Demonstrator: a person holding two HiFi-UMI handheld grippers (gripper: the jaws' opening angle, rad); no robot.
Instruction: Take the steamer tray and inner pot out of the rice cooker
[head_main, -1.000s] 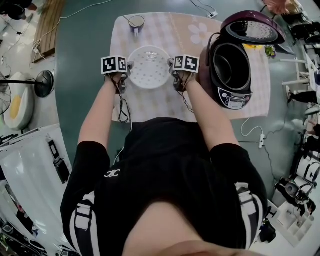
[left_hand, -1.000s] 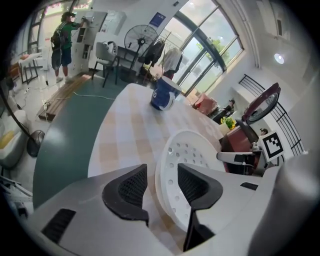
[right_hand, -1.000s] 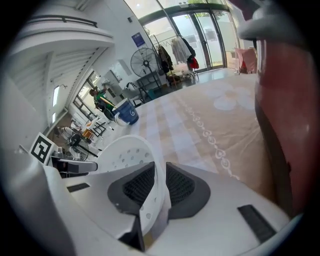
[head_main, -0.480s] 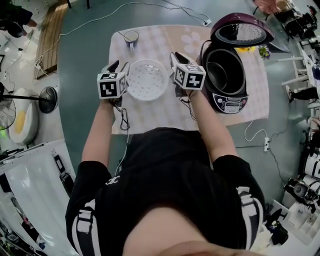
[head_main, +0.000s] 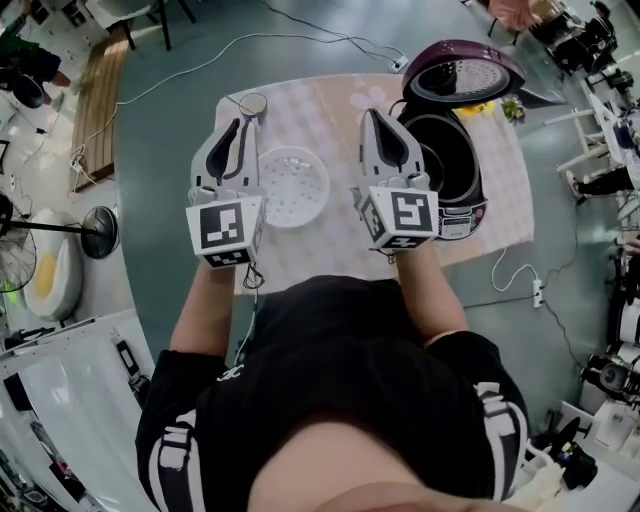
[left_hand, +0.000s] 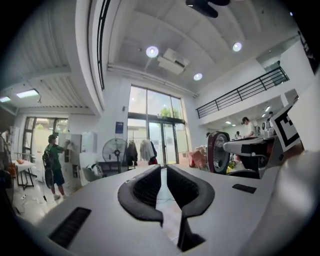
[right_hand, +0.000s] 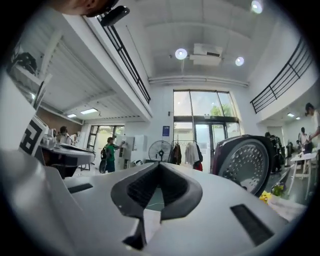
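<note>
My left gripper (head_main: 236, 126) and right gripper (head_main: 375, 114) are pale grey, each with black ribbed pads (left_hand: 146, 186) and a white cube (head_main: 225, 228) bearing black square markers. A thin black cable (head_main: 252, 278) runs from the left unit. I wear a black short-sleeved shirt (head_main: 330, 350) with a small white logo (head_main: 224, 374) on the left sleeve.

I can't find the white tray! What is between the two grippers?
In the head view, the steamer tray lies on the table between the left gripper and the right gripper. Both grippers' jaws have just been closing, with nothing in them.
</note>
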